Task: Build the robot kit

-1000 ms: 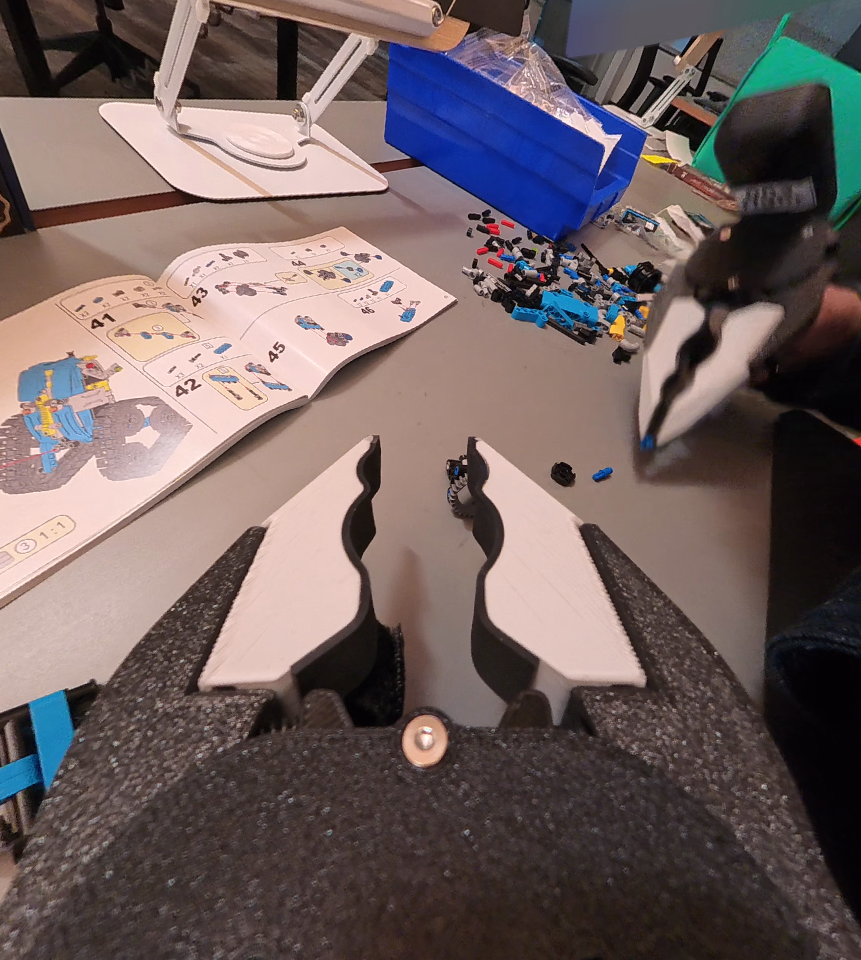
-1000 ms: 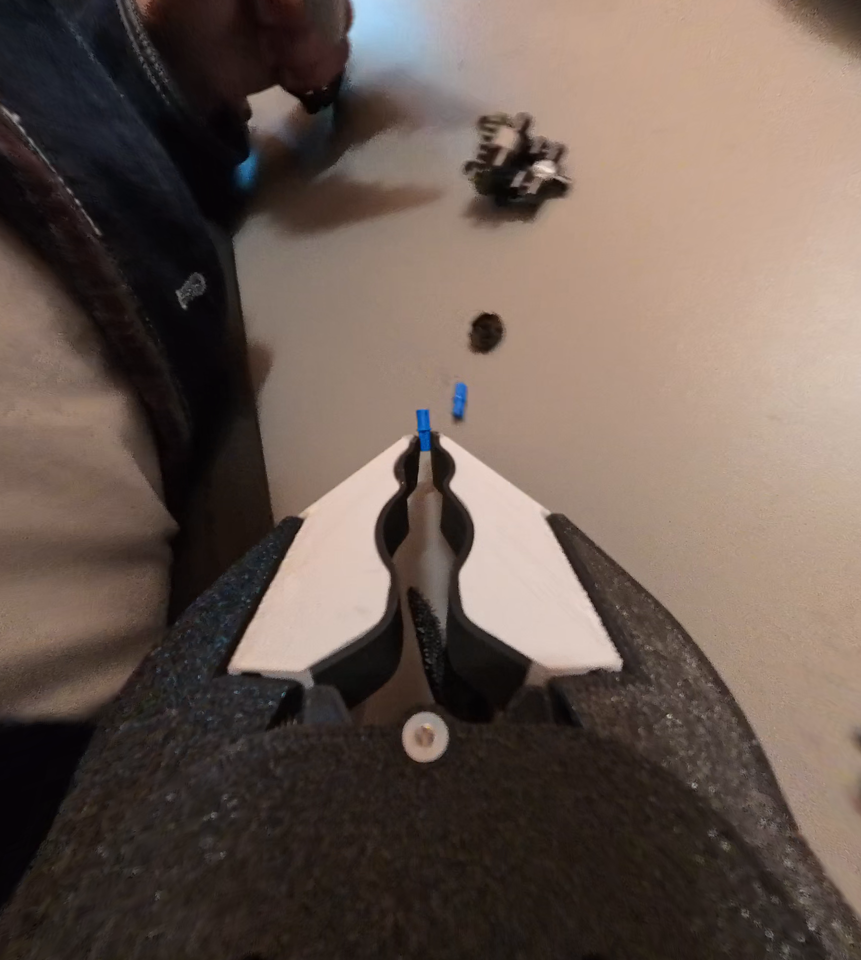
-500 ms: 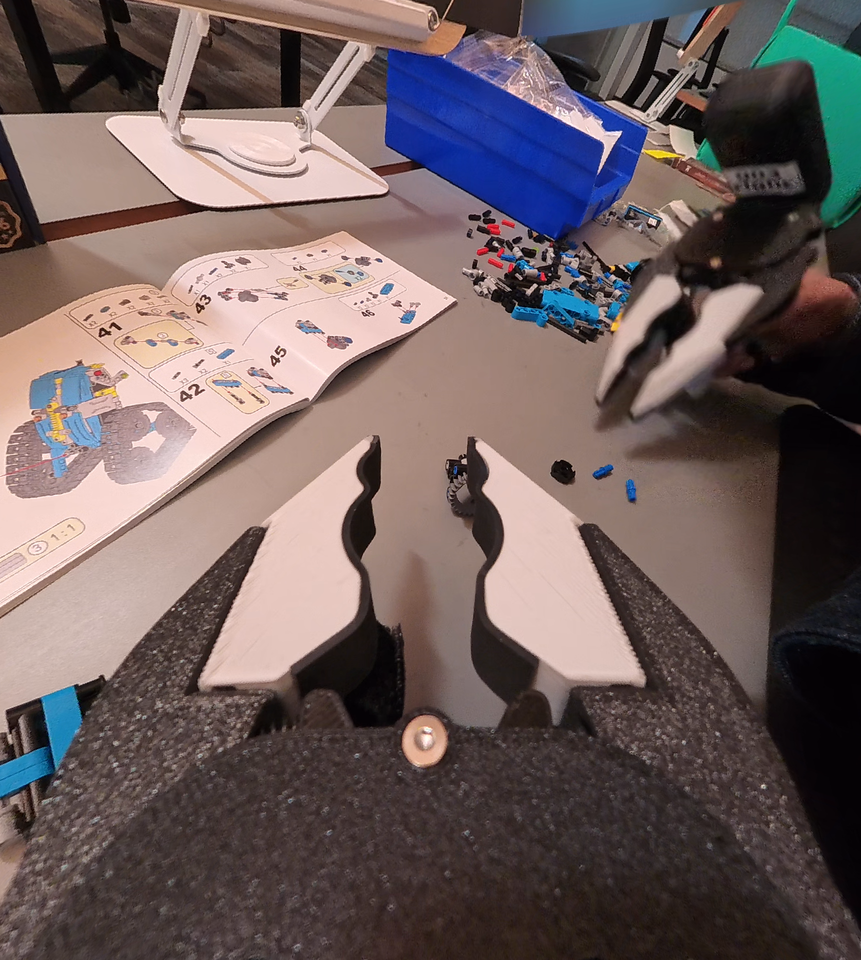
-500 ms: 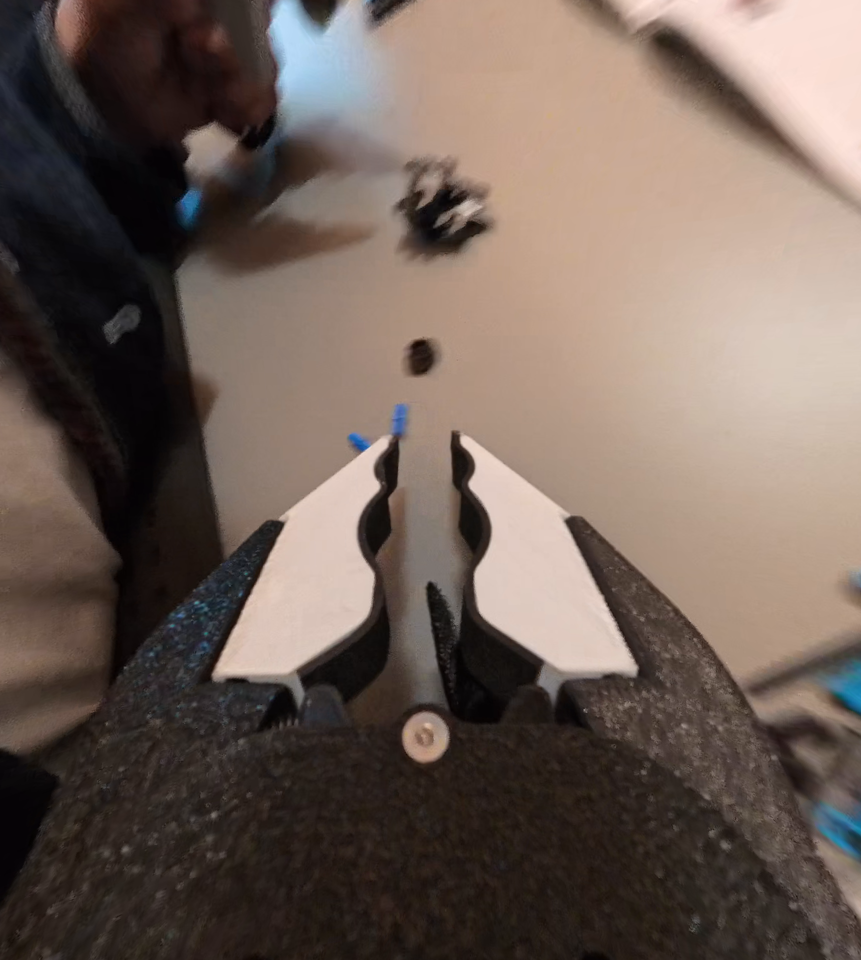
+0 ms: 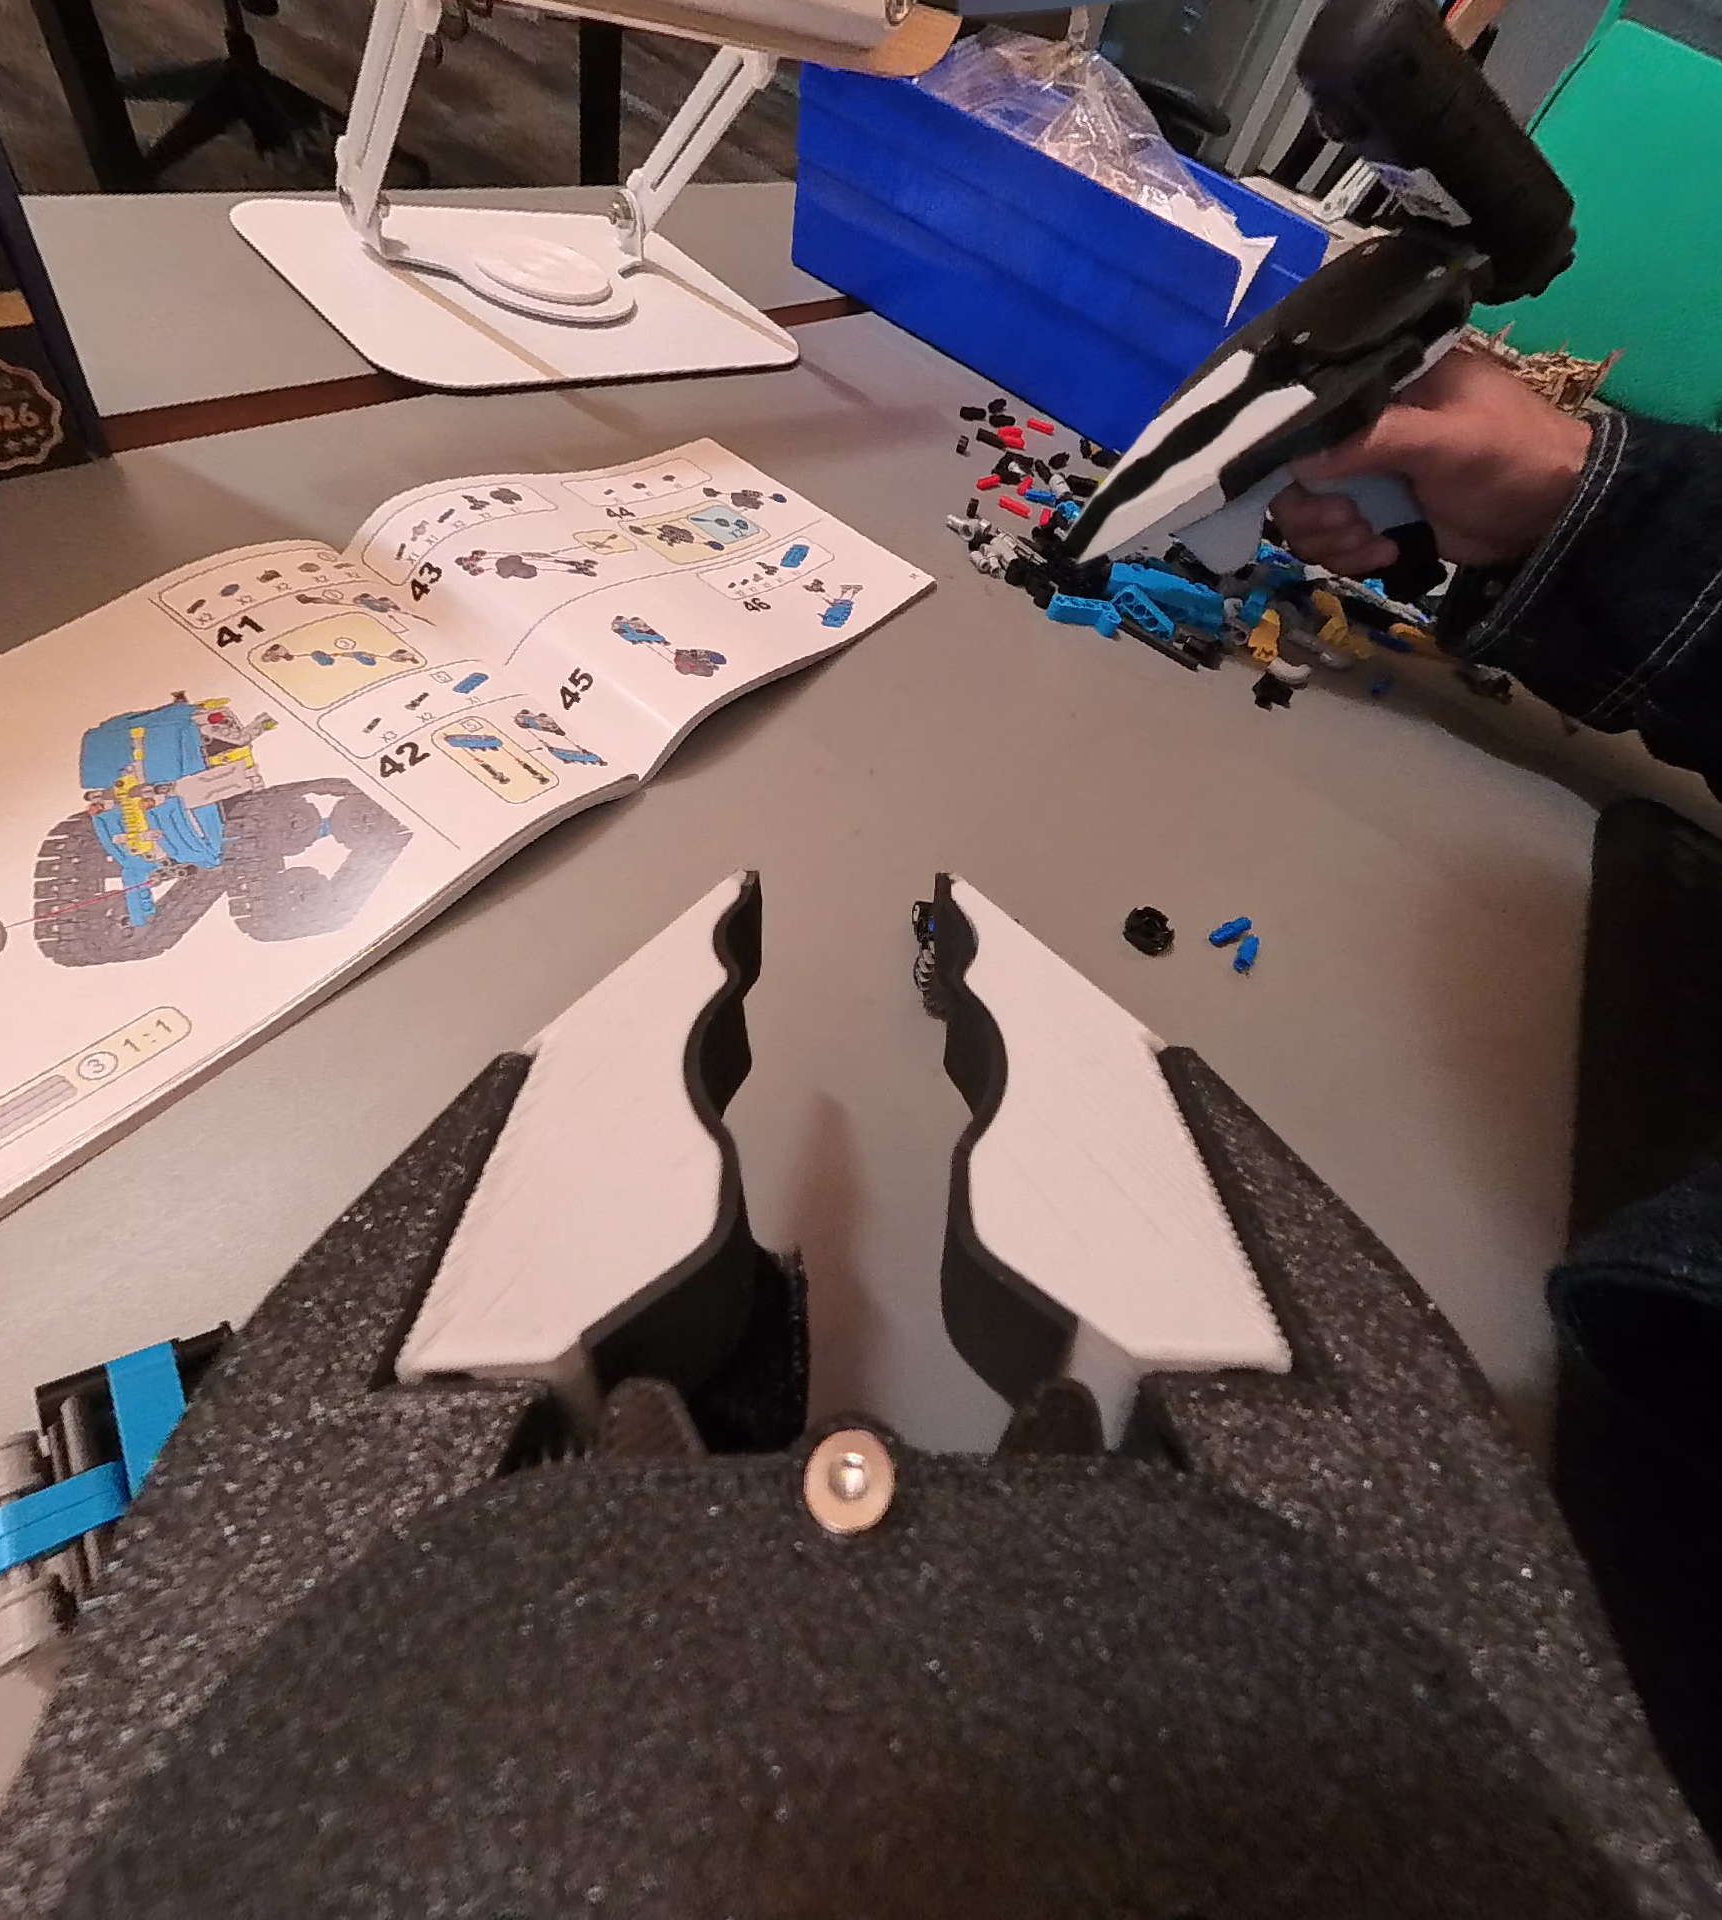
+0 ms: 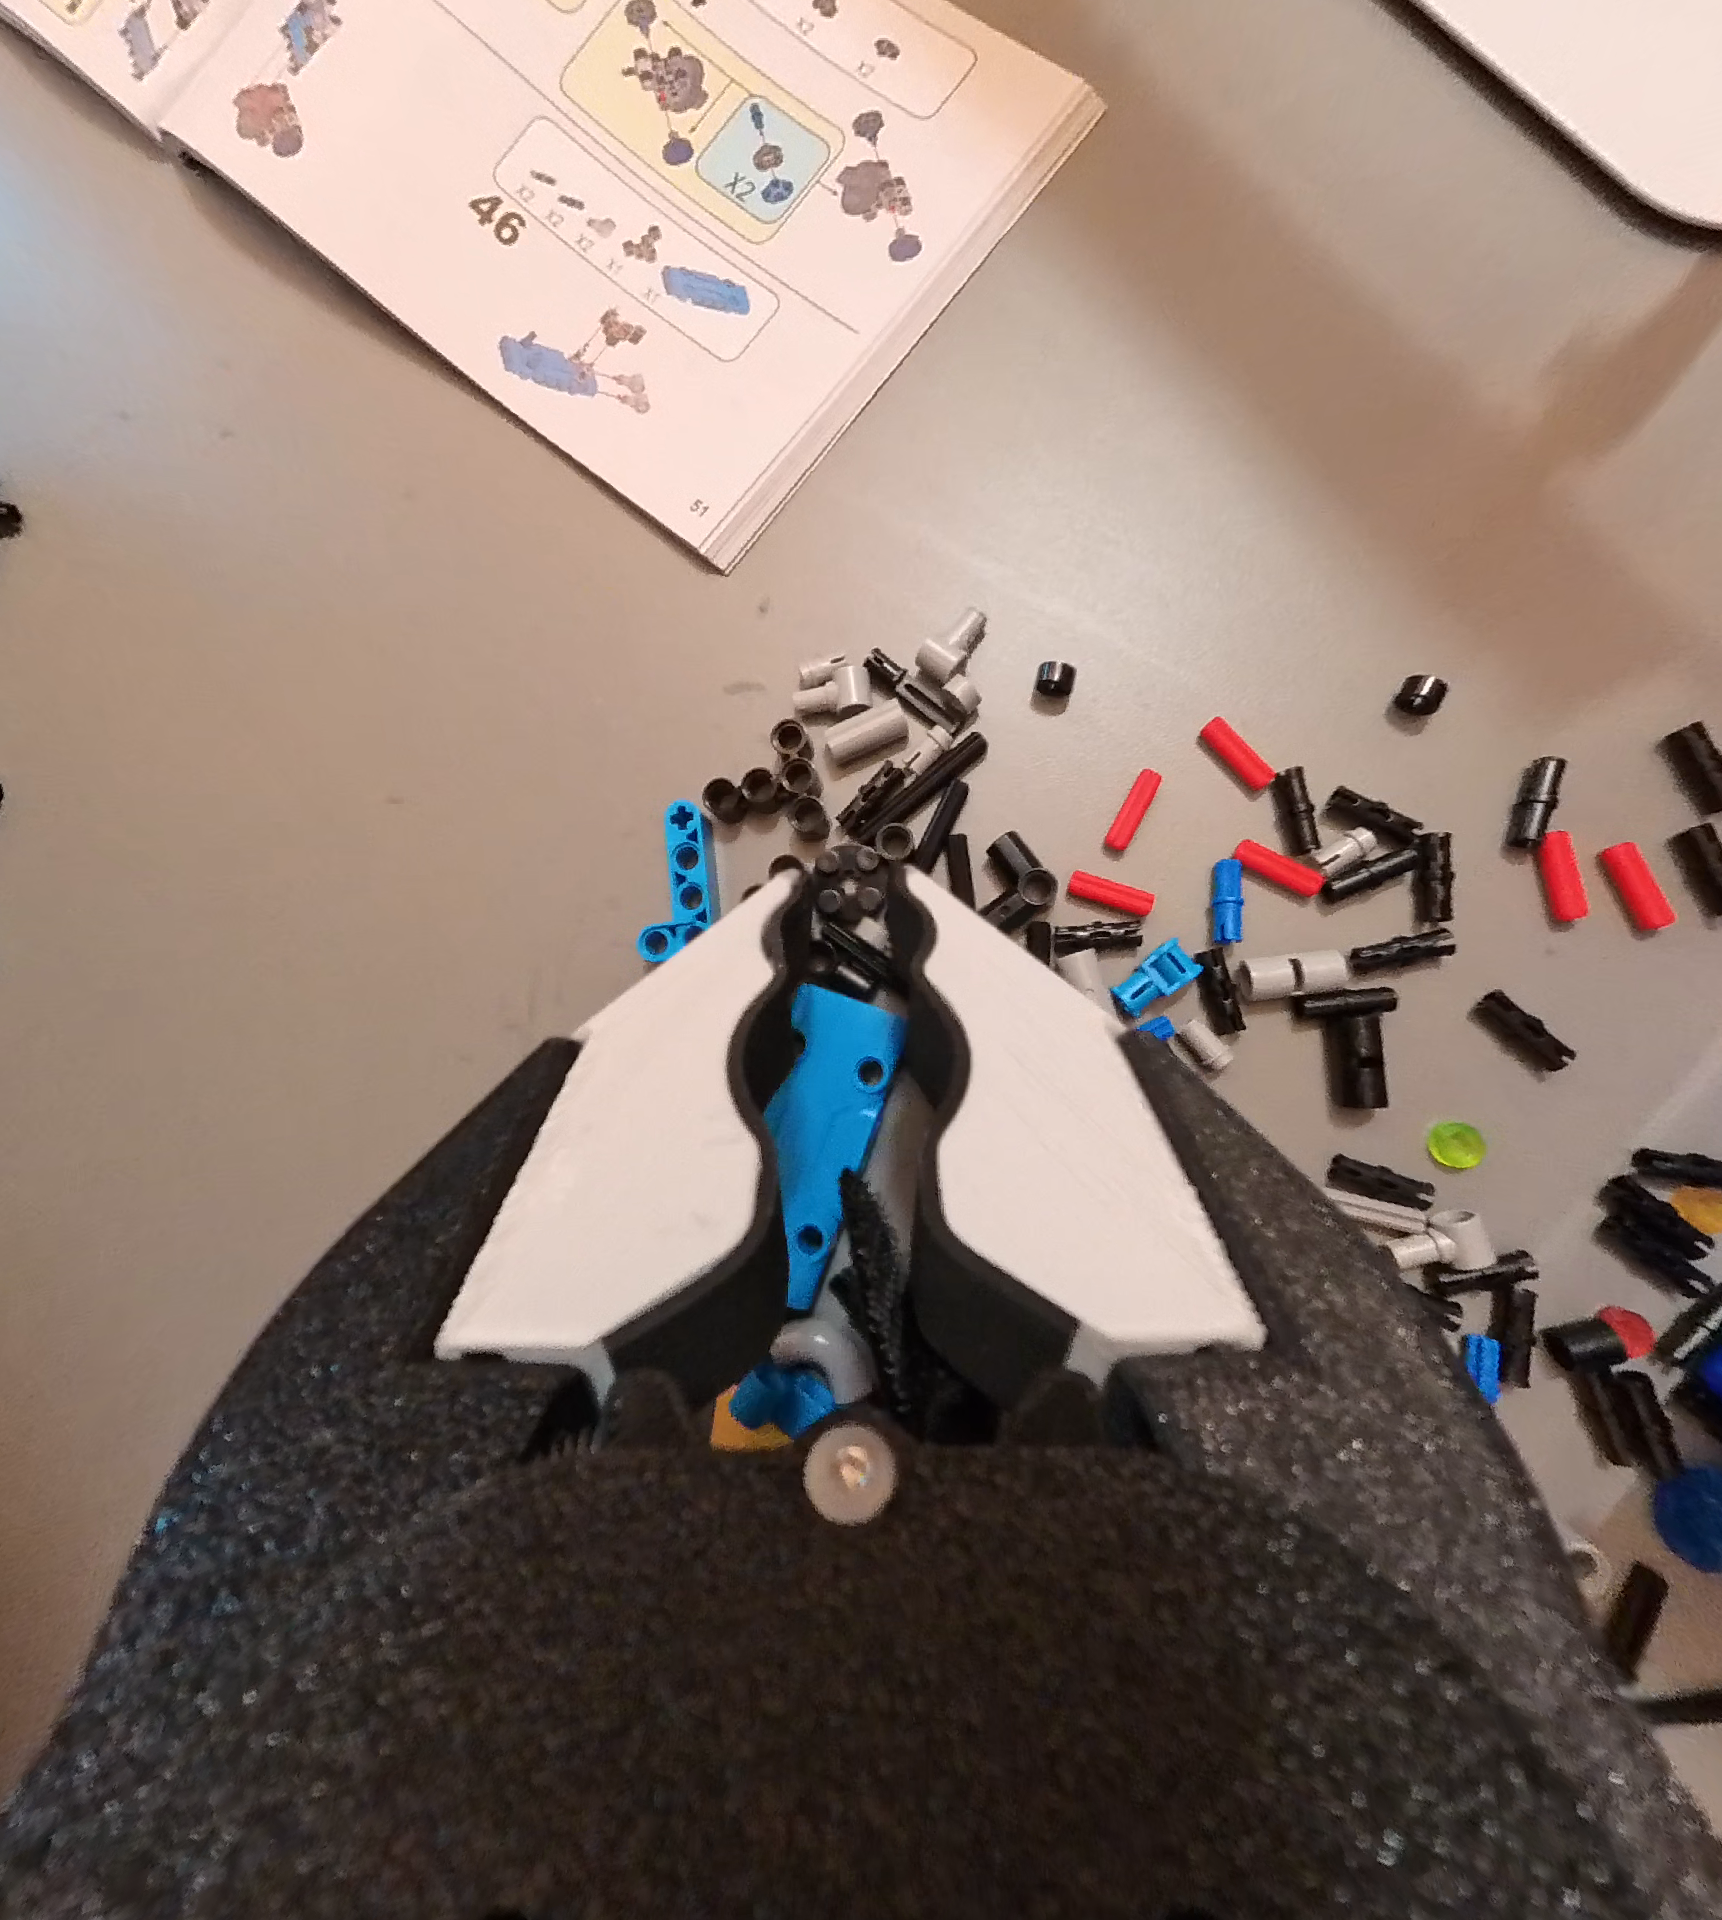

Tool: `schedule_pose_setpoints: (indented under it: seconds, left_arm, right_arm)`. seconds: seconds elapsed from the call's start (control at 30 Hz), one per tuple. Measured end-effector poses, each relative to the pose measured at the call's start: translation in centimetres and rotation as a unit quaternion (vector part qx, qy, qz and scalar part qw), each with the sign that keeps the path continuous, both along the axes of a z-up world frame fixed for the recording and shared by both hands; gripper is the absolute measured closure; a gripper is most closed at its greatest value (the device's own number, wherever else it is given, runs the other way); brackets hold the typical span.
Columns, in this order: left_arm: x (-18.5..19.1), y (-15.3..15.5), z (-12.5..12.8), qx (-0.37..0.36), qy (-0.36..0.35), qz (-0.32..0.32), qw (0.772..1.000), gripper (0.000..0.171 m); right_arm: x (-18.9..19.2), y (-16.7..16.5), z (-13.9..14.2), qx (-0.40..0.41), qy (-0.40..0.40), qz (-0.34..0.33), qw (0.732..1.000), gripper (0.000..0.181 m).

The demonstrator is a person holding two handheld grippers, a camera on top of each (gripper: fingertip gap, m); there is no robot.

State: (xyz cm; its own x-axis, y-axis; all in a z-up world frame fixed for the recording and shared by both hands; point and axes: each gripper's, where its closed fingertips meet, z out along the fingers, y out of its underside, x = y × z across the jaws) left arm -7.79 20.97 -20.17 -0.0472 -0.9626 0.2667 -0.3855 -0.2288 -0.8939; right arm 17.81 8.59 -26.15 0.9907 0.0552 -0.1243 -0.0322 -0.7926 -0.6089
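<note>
Our left gripper (image 5: 846, 894) hangs low over the grey table (image 5: 940, 748) with its jaws spread wide and nothing between them. Our right gripper (image 6: 852, 883) points down into the pile of small building pieces (image 6: 1304, 914). Its jaws stand narrowly apart with a round black studded piece (image 6: 849, 871) between the tips, and we cannot tell whether they press on it.

We see an open instruction booklet (image 5: 369, 727) to the left, with a blue bin (image 5: 1023, 239) and a white stand (image 5: 524, 291) at the far side. A light blue panel (image 6: 831, 1101) lies under the right gripper, and a blue beam (image 6: 685, 873) lies just beside its left finger. A small black assembly (image 5: 924, 951) sits against the left gripper's right finger. Near it lie a black ring (image 5: 1148, 928) and two blue pins (image 5: 1236, 938).
</note>
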Motion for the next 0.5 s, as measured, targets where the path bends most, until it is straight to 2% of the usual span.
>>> schedule_pose_setpoints:
  seconds: [0.17,0.33,0.5]
  left_arm:
    - [0.1,0.0,-0.4,-0.001,0.007,-0.001,1.0,0.139]
    - [0.0,0.1,-0.5,0.0,0.008,0.001,1.0,0.139]
    - [0.1,-0.1,-0.4,-0.001,0.007,-0.002,1.0,0.139]
  right_arm:
    - [-0.3,-0.3,-0.1,-0.006,0.01,0.004,1.0,0.168]
    - [-1.4,-0.8,0.0,-0.001,0.054,0.003,0.999,0.168]
    - [-0.5,-0.8,0.7,0.009,0.02,-0.012,1.0,0.167]
